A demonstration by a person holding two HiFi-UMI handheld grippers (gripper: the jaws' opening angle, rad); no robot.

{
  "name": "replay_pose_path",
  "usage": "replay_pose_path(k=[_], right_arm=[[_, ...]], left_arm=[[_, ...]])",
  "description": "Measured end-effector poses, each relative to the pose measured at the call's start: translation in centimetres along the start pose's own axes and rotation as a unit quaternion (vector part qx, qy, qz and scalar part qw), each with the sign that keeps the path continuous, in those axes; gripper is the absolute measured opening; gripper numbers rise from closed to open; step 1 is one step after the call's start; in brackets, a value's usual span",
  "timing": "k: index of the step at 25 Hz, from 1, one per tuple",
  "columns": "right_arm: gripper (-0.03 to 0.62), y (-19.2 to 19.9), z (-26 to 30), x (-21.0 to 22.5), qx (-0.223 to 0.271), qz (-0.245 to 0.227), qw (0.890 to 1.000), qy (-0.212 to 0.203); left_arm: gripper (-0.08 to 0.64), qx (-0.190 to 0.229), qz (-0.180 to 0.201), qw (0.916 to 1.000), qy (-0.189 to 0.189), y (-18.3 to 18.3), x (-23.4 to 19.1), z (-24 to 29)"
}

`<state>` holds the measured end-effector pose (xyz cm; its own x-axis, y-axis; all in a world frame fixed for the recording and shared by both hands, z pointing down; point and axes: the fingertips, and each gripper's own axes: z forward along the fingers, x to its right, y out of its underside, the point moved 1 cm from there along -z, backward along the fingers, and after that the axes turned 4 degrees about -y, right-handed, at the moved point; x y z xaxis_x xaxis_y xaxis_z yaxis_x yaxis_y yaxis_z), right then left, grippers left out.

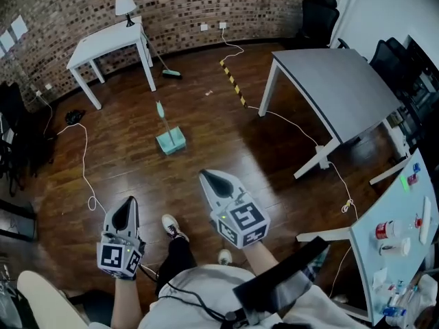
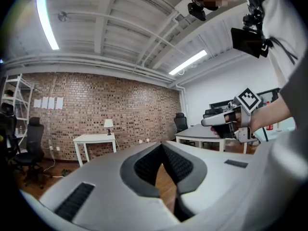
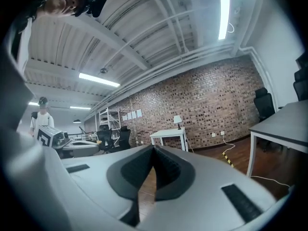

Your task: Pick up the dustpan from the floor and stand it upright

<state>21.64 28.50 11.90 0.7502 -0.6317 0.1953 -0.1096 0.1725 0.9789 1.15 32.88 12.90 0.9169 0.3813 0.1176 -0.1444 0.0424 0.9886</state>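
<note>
The teal dustpan (image 1: 171, 141) lies on the dark wooden floor (image 1: 206, 129) in the middle of the room, its pan toward the person and its pale handle pointing away toward 12 o'clock. Nothing touches it. It is well apart from both claws, at about 1 o'clock from the left claw (image 1: 129, 201) and 11 o'clock from the right claw (image 1: 206, 177).

Both claws are held out in front of the person's body and point roughly level across the room. In the left gripper view the left claw's (image 2: 161, 144) two dark pads meet at their tips with nothing between them. The right gripper view shows the same for the right claw (image 3: 153, 148): closed and empty.

Beyond the dustpan, at 11 o'clock, stands a white bench (image 1: 110, 40) bearing a small lamp (image 1: 125, 5) against the brick wall. A broom (image 1: 164, 64) leans beside it, head on the floor. A grey bench (image 1: 336, 81) stands at 2 o'clock.
</note>
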Motion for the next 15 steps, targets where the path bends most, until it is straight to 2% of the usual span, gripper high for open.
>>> replay_pose_path(k=[6,11,15], right_arm=[[-0.02,1.2,-4.7,-3.1,-0.014,0.01,1.0,-0.01],[-0.02,0.7,-5.8,-5.5,-0.011,0.005,1.0,-0.007],[-0.02,0.0,-5.2,-7.5,-0.002,0.001,1.0,-0.007]], left_arm=[[-0.006,-0.001,0.0,1.0,0.007,-1.2,3.9,-5.1],[-0.006,0.005,0.005,1.0,0.005,-1.8,3.3,-6.7],[-0.006,0.008,0.01,0.9999,-0.003,-2.1,1.1,-7.5]])
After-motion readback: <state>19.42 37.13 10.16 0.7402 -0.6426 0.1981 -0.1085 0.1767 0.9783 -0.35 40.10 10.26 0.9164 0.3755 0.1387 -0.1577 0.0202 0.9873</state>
